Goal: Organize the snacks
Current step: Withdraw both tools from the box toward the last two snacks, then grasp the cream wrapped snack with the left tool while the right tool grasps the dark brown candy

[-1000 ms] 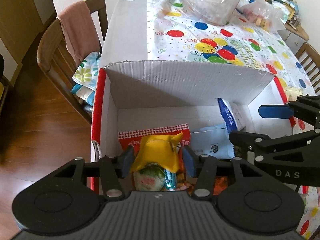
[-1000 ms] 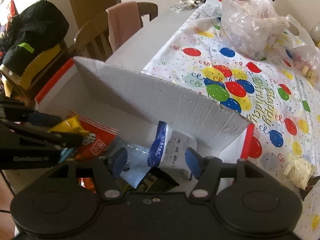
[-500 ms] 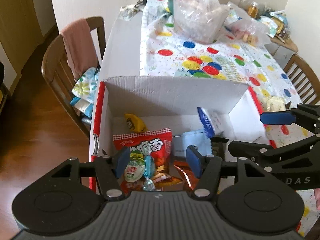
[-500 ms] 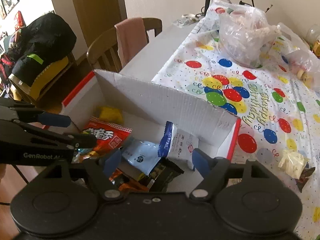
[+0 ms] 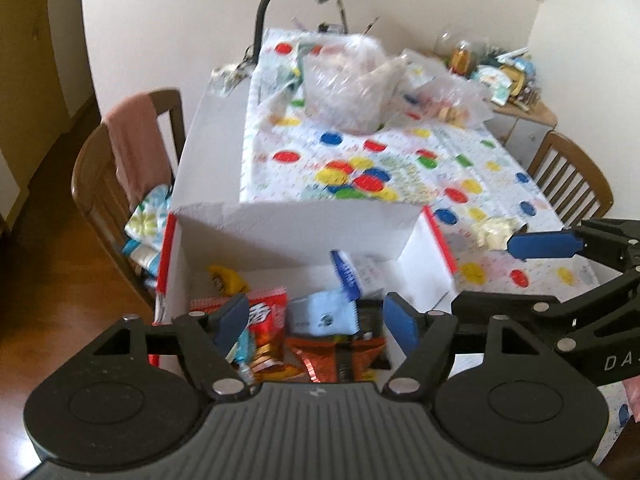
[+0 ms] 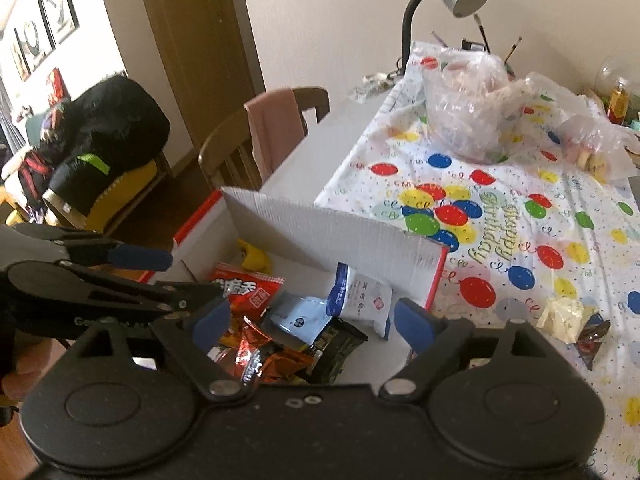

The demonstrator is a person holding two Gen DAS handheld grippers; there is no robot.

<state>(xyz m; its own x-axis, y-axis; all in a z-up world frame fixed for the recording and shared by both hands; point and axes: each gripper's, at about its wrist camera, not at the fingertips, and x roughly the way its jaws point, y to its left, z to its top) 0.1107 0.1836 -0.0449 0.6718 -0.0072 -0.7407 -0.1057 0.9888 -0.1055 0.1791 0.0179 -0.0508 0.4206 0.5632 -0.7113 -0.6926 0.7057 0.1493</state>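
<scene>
Both the left gripper point(image 5: 316, 320) and right gripper point(image 6: 312, 322) hang released and empty above the white cardboard box point(image 5: 292, 228), so its raised flap could snag a reach toward the crumpled pale-yellow wrapper point(image 6: 564, 316) on the tabletop point(image 6: 560, 216) to the right gripper's right.

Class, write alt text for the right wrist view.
An open right gripper hangs empty above a white cardboard box of snack packets, with the open left gripper beside it. The box sits on a table with a balloon-print cloth.

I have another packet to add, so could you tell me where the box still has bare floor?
Bare white floor shows in the cardboard box along the back wall, between the yellow snack and the blue-and-white packet, and in its right corner. The near middle is crowded: red bag, pale blue packet, orange wrappers.
</scene>
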